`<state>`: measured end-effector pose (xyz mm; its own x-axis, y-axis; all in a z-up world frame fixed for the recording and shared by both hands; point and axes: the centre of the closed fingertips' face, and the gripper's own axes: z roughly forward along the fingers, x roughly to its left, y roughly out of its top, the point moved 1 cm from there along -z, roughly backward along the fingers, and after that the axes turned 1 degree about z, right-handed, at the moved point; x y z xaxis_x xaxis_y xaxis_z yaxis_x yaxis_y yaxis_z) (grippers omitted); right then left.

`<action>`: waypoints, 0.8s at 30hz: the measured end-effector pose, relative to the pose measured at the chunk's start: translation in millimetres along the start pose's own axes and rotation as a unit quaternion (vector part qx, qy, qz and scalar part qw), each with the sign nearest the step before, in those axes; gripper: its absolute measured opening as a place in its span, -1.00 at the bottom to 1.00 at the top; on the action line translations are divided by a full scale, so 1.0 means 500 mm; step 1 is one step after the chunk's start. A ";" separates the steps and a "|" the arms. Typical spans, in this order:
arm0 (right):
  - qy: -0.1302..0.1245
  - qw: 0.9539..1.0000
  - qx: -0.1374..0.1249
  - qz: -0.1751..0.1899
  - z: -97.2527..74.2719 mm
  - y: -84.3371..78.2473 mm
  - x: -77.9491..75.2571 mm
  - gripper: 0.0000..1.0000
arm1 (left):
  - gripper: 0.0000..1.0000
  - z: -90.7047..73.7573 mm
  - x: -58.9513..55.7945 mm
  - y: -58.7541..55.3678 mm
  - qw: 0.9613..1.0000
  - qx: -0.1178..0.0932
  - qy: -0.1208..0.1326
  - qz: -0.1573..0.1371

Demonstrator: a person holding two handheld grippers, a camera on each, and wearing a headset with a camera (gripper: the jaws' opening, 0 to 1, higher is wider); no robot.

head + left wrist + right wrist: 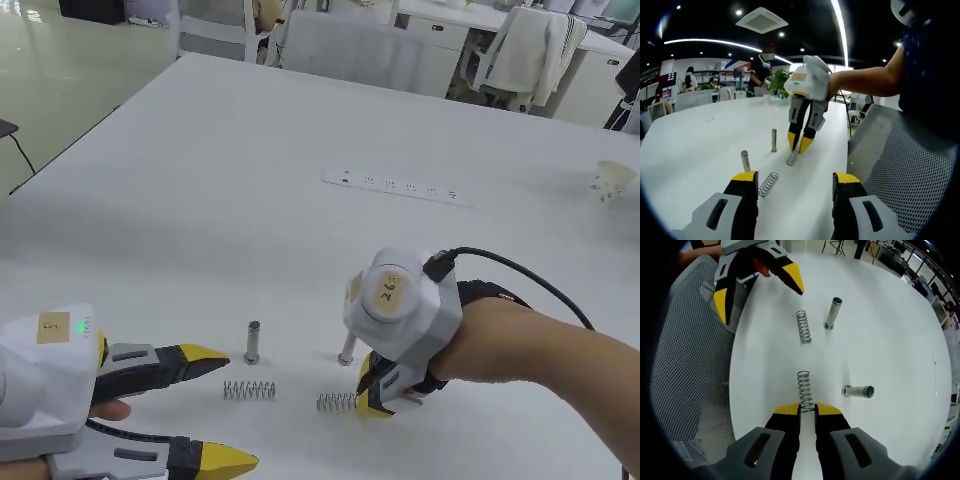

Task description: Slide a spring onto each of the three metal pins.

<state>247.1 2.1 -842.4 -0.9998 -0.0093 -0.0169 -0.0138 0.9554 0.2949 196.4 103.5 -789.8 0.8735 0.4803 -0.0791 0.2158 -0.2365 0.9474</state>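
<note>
Right gripper (807, 409) jaws pinch one end of the steel coil spring (804, 387) on the white table (890, 340); best to align its bore over the silver pin (858, 391) at three o'clock. Left gripper (795, 176) jaws gape open.

Shiny metal pins (253, 342) and springs (249, 390) lie on matt table (250, 180).

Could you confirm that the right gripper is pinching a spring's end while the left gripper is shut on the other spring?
Not quite: the left gripper is open and the other spring lies free, as the left gripper view shows. The right gripper does pinch its spring.
</note>
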 end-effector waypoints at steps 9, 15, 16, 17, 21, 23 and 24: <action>0.002 1.000 -0.013 -0.006 -0.031 0.024 0.013 -0.84 | 0.06 0.018 -0.006 0.008 1.000 0.001 -0.017 0.009; 0.000 1.000 -0.015 -0.012 -0.053 0.040 0.023 -0.84 | 0.01 0.025 -0.006 0.012 1.000 0.000 -0.025 0.014; 0.000 1.000 -0.017 -0.012 -0.055 0.043 0.024 -0.84 | 0.00 0.027 -0.006 0.012 1.000 0.000 -0.026 0.015; -0.001 1.000 -0.019 -0.014 -0.060 0.047 0.027 -0.84 | 0.00 0.028 -0.007 0.013 0.999 0.001 -0.027 0.016; -0.001 1.000 -0.023 -0.019 -0.070 0.062 0.034 -0.84 | -0.03 0.034 -0.010 0.016 0.999 0.000 -0.033 0.020; 0.000 0.999 -0.026 -0.021 -0.075 0.069 0.038 -0.84 | -0.05 0.037 -0.012 0.017 0.999 0.000 -0.036 0.021; 0.000 0.999 -0.027 -0.023 -0.076 0.072 0.039 -0.84 | -0.06 0.038 -0.012 0.017 0.999 0.000 -0.037 0.022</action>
<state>226.6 24.9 -795.9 -0.9981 -0.0532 -0.0326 -0.0612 0.9366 0.3450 201.2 82.6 -786.9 0.9125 0.4047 -0.0598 0.1763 -0.2569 0.9502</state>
